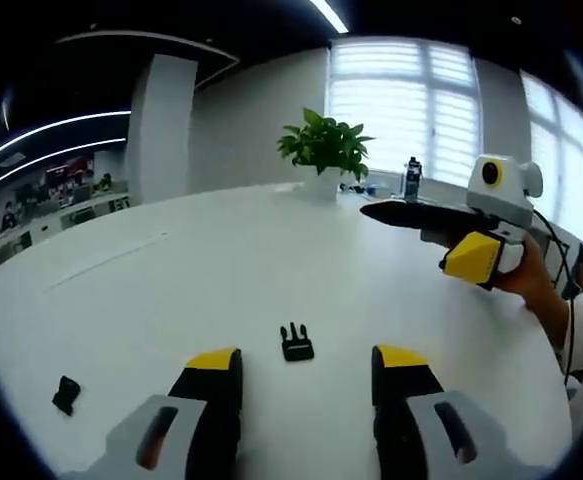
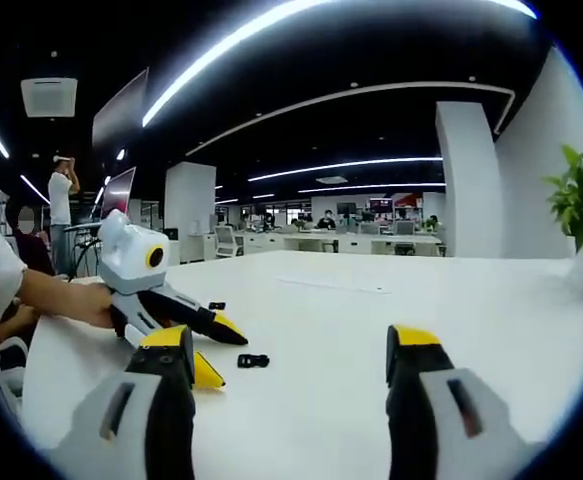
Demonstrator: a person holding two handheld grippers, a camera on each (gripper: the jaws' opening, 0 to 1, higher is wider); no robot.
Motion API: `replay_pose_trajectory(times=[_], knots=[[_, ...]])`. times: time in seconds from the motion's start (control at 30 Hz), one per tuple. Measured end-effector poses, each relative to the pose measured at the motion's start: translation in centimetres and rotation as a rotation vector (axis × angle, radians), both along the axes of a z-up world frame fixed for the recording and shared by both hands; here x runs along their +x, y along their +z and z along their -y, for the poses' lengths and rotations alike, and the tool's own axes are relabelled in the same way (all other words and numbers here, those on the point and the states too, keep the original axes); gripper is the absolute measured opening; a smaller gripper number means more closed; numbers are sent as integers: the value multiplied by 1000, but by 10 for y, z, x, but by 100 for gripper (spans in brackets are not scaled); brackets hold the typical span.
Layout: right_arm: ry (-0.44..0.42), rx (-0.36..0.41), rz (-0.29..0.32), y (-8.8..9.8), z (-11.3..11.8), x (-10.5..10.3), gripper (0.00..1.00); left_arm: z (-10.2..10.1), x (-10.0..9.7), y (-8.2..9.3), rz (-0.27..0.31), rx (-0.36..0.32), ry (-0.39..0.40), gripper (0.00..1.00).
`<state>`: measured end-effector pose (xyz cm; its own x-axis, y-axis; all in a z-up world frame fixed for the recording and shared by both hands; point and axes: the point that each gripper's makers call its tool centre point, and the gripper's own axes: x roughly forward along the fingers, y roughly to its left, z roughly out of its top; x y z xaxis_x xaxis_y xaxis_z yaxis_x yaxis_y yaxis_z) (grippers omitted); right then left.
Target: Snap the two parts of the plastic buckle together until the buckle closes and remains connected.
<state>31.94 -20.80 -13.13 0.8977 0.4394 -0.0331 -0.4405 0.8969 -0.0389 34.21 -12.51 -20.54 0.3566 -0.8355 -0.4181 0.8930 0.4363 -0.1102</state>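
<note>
While both buckle halves lie loose on the white desk (image 1: 271, 270), neither has been picked up yet. The left tool (image 1: 306, 365) hangs with its jaws wide and empty, and the pronged half (image 1: 296, 343) sits on the desk just ahead, between the jaw tips. The socket half (image 1: 66, 393) lies well apart from it, off toward the left edge of the left gripper view. The right tool (image 2: 291, 350) is also spread wide and holds nothing; in its own view the pronged half (image 2: 253, 360) shows as a small dark piece near the other tool's yellow-tipped jaws, with the second piece (image 2: 217, 305) farther back. A potted plant (image 1: 323, 150) stands at the far side of the desk, clear of the work. The likely trouble from here is the grip: both pieces are small, flat and light, so a jaw coming down off-centre could push a half across the smooth desk rather than catch it. Clamping over the prongs would also squeeze them inward and leave no free end to enter the socket. With the halves far apart, a skewed hold on either one would make the prongs meet the socket at an angle and jam without latching.
</note>
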Motion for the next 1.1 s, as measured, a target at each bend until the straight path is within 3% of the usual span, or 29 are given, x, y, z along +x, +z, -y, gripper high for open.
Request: replay_pose_trajectory(times=[0.2, 0.43, 1.1], knots=[[-4, 3, -2, -1, 1, -1, 78, 4, 2, -1, -4, -8, 27, 47], [1, 4, -2, -1, 0, -1, 78, 7, 1, -1, -3, -4, 29, 38], [6, -7, -9, -3, -1, -3, 77, 9, 6, -2, 55, 31, 41, 23]])
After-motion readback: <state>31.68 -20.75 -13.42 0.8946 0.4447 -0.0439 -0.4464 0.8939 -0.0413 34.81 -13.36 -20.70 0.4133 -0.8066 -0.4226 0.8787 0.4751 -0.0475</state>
